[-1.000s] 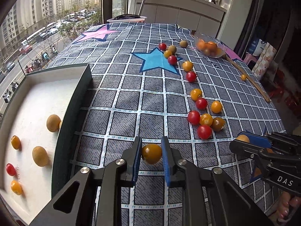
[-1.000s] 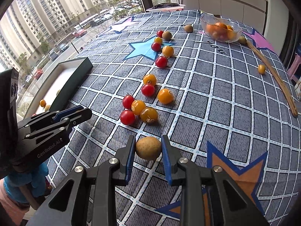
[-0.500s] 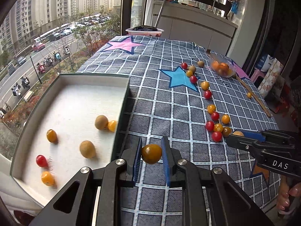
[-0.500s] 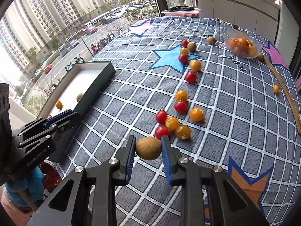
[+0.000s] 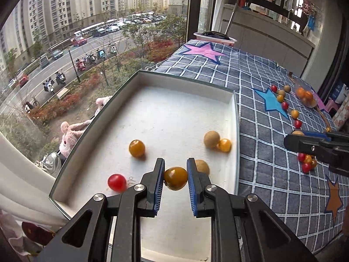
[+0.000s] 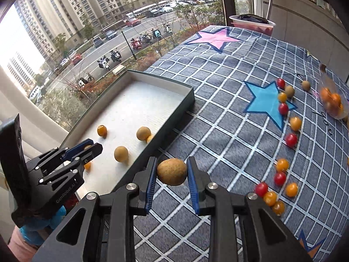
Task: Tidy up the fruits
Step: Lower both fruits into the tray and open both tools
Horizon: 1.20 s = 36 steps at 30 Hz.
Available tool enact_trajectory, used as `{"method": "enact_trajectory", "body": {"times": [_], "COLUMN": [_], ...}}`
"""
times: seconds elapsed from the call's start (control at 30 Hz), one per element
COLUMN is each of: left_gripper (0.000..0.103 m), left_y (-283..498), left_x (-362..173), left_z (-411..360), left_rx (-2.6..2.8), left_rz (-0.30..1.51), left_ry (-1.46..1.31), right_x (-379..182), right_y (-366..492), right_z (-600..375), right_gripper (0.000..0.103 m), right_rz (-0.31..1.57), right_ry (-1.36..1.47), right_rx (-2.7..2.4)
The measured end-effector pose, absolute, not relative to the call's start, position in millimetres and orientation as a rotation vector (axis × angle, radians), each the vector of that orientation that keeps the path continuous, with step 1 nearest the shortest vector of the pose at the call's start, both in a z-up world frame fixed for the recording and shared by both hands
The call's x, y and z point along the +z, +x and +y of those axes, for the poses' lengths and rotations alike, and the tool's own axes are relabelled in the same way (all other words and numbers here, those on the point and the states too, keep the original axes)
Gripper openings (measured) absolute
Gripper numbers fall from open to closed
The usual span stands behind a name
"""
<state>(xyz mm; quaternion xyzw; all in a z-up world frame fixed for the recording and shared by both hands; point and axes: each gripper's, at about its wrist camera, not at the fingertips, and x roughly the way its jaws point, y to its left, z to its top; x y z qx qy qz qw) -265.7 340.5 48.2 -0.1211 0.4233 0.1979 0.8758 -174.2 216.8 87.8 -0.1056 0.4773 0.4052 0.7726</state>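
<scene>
My left gripper is shut on a yellow-orange cherry tomato and hangs over the near part of the white box. In the box lie a yellow tomato, a red tomato, two brown round fruits and a small yellow tomato. My right gripper is shut on a brown round fruit just over the cloth beside the box's dark wall. The left gripper shows at the left in the right wrist view.
A line of red and yellow tomatoes runs across the checked cloth. A clear bowl of orange fruit stands at the far right. A pink tub sits at the far table end. The window runs along the left.
Both grippers have swung left with their fruits. The left one went from over the cloth to over the box. The right one left the tomato cluster and reached the box's wall.
</scene>
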Motion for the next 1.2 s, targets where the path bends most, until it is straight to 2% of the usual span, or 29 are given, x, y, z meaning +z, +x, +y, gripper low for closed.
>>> {"method": "enact_trajectory", "body": {"times": [0.63, 1.07, 1.17, 1.2], "left_gripper": [0.022, 0.022, 0.023, 0.023], "left_y": [-243, -239, -238, -239], "left_x": [17, 16, 16, 16], "left_z": [356, 352, 351, 351], "left_rx": [0.44, 0.449, 0.457, 0.46], "left_rz": [0.982, 0.993, 0.99, 0.989], "left_ry": [-0.269, -0.234, -0.228, -0.227], "right_x": [41, 23, 25, 25], "right_y": [-129, -130, -131, -130], "right_z": [330, 345, 345, 344], "right_gripper": [0.03, 0.03, 0.038, 0.046], "right_rz": [1.129, 1.145, 1.158, 1.163], "right_ry": [-0.34, -0.402, -0.396, -0.381], "right_rx": [0.881, 0.868, 0.888, 0.9]}}
